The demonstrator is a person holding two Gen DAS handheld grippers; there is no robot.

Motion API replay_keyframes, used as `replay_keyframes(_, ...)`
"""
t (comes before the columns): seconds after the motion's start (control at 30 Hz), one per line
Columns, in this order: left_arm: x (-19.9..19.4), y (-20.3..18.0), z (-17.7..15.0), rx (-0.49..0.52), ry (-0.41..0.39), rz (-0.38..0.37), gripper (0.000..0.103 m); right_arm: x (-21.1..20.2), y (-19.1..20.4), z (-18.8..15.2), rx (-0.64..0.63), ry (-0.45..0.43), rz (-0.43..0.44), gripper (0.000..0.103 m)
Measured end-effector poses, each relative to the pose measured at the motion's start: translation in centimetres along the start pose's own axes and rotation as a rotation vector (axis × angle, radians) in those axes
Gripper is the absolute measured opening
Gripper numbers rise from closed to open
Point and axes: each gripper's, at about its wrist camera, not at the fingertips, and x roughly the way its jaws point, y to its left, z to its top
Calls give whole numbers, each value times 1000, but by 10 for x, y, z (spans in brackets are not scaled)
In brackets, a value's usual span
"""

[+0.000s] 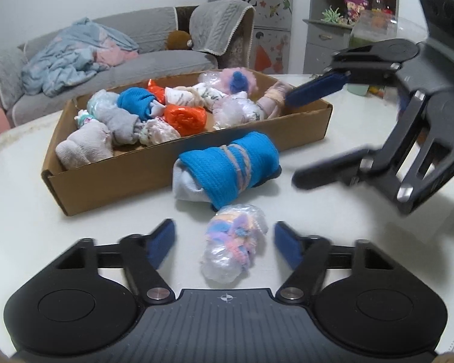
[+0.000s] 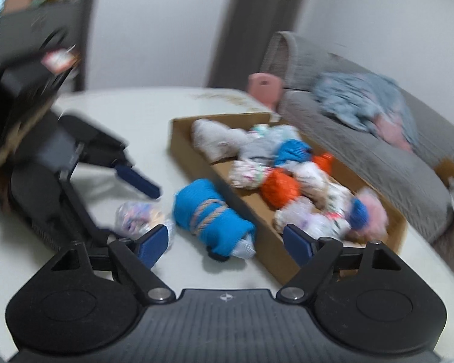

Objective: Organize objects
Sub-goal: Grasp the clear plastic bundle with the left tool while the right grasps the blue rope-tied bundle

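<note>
Clear-wrapped pastel bundle (image 1: 234,243) on the surface sits between the left gripper (image 1: 224,243) jaws, half-open, pads not touching; looks light, squashy, slick film, so pinch mid-body; right gripper (image 2: 225,243) wide, empty, over blue roll (image 2: 210,216).

Your left wrist camera looked down along its jaws, close over the white tabletop (image 1: 333,127), toward the grey sofa (image 1: 154,63). Your right, blurred, faced crosswise; both shared the brown cardboard box (image 1: 130,178).
</note>
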Motion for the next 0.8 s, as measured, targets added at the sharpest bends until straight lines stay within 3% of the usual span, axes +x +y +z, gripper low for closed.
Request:
replay_keyframes(0.07, -3, 5, 1, 3, 8, 0, 45, 8, 5, 5, -83, 22, 25, 76)
replay_keyframes(0.23, -12, 17, -4, 13, 19, 14, 43, 26, 8, 16, -202, 78, 78, 72)
replay_keyframes(0.3, -16, 23, -8, -1, 17, 29, 46, 35, 10, 20, -230, 104, 101, 71)
replay_keyframes(0.43, -23, 33, -16, -39, 5, 54, 53, 42, 18, 24, -245, 128, 113, 79)
replay_keyframes(0.57, -26, 36, -22, -60, -13, 79, 75, 40, 30, 22, -245, 169, 137, 78)
replay_keyframes(0.7, -26, 37, -23, -56, -6, 79, 87, 21, 40, 20, -220, 172, 191, 76)
replay_keyframes(0.77, -26, 36, -23, -52, -6, 76, 87, 12, 41, 22, -199, 151, 184, 81)
replay_keyframes(0.8, -25, 36, -23, -51, -5, 77, 87, 12, 40, 23, -166, 141, 171, 90)
